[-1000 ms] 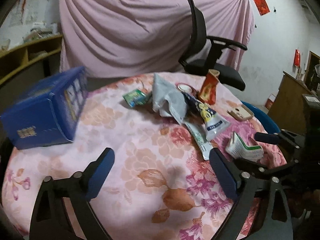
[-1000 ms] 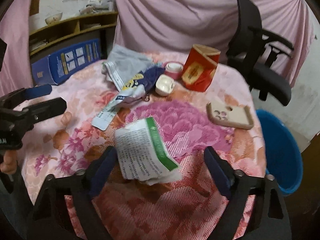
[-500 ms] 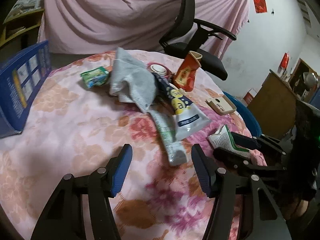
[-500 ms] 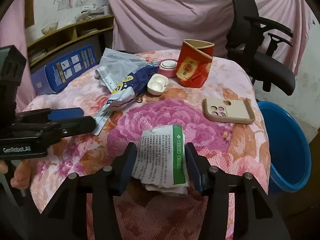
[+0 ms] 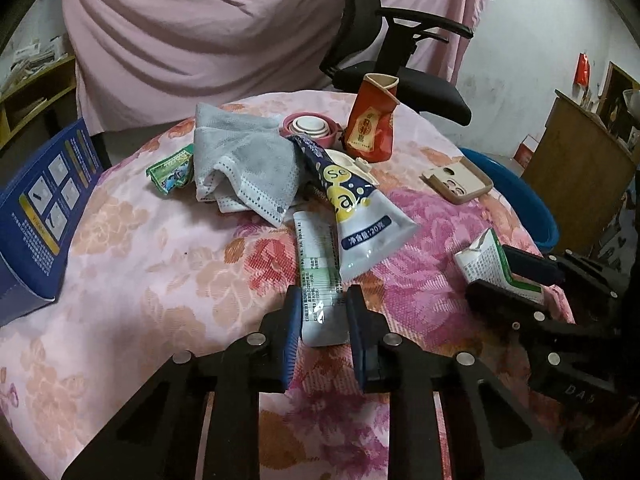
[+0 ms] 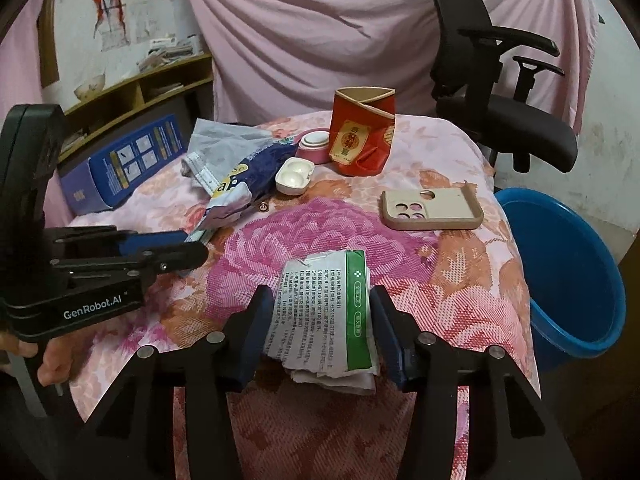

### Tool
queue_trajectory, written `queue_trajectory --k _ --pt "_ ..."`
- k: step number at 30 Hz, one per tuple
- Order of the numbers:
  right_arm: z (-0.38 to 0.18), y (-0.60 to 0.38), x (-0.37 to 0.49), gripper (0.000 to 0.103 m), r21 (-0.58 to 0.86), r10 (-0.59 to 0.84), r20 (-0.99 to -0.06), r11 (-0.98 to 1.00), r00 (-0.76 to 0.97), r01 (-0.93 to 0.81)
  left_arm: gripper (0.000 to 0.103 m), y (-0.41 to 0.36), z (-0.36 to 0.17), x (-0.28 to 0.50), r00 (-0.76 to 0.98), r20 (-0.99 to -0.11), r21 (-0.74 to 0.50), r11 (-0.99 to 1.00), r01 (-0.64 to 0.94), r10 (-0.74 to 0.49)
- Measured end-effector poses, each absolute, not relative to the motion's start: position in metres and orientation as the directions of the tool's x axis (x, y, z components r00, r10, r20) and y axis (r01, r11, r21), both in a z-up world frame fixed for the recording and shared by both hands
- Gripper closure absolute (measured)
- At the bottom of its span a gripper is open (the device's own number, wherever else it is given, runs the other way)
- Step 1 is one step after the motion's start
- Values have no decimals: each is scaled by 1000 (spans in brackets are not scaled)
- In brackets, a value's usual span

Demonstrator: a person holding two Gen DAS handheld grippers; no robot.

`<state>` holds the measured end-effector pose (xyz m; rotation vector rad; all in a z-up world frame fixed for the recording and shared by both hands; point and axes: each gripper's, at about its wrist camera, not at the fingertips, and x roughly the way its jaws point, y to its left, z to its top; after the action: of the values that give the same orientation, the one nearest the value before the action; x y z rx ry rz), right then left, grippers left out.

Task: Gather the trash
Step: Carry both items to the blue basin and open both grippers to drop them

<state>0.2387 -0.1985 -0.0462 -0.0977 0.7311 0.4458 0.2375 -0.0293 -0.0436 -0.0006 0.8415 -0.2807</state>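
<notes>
My left gripper (image 5: 322,308) is shut on the near end of a flat white-and-green wrapper (image 5: 318,276) lying on the floral tablecloth (image 5: 160,280). My right gripper (image 6: 322,312) is shut on a crumpled white-and-green paper packet (image 6: 328,312), which also shows in the left wrist view (image 5: 486,260). A blue-and-white tube (image 5: 352,208), a grey cloth (image 5: 240,164), a small green packet (image 5: 170,168) and a crushed red carton (image 5: 370,120) lie further back on the table.
A blue bucket (image 6: 560,276) stands on the floor beside the table's right edge. A beige phone case (image 6: 430,210), a white earbud case (image 6: 294,176) and a pink round container (image 6: 314,144) sit on the table. A blue box (image 5: 40,208) stands at the left. A black office chair (image 6: 500,92) is behind.
Both grippers moved forward and closed: the left from wide open onto the wrapper's end, the right onto the paper packet.
</notes>
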Motion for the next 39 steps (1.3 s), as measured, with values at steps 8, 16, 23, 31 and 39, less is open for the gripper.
queue_trajectory --k 8,16,23,31,39 --pt "-37 -211 228 55 108 408 -595 894 692 -435 85 -18 -40 204 658 -708 -167 966 195 -255" --pt "-5 -235 212 55 94 401 -419 912 815 -400 85 -38 -12 174 799 -535 -183 961 208 -275" --pt "28 -281 214 55 60 270 -250 963 930 -263 85 -88 26 187 858 -385 -137 941 310 -339" --pt "66 -345 242 55 66 75 -99 995 992 -68 85 -165 59 226 872 -224 -74 900 430 -435" --pt "58 -399 274 55 125 -18 -112 992 994 32 85 -229 64 280 824 -265 -97 865 493 -500"
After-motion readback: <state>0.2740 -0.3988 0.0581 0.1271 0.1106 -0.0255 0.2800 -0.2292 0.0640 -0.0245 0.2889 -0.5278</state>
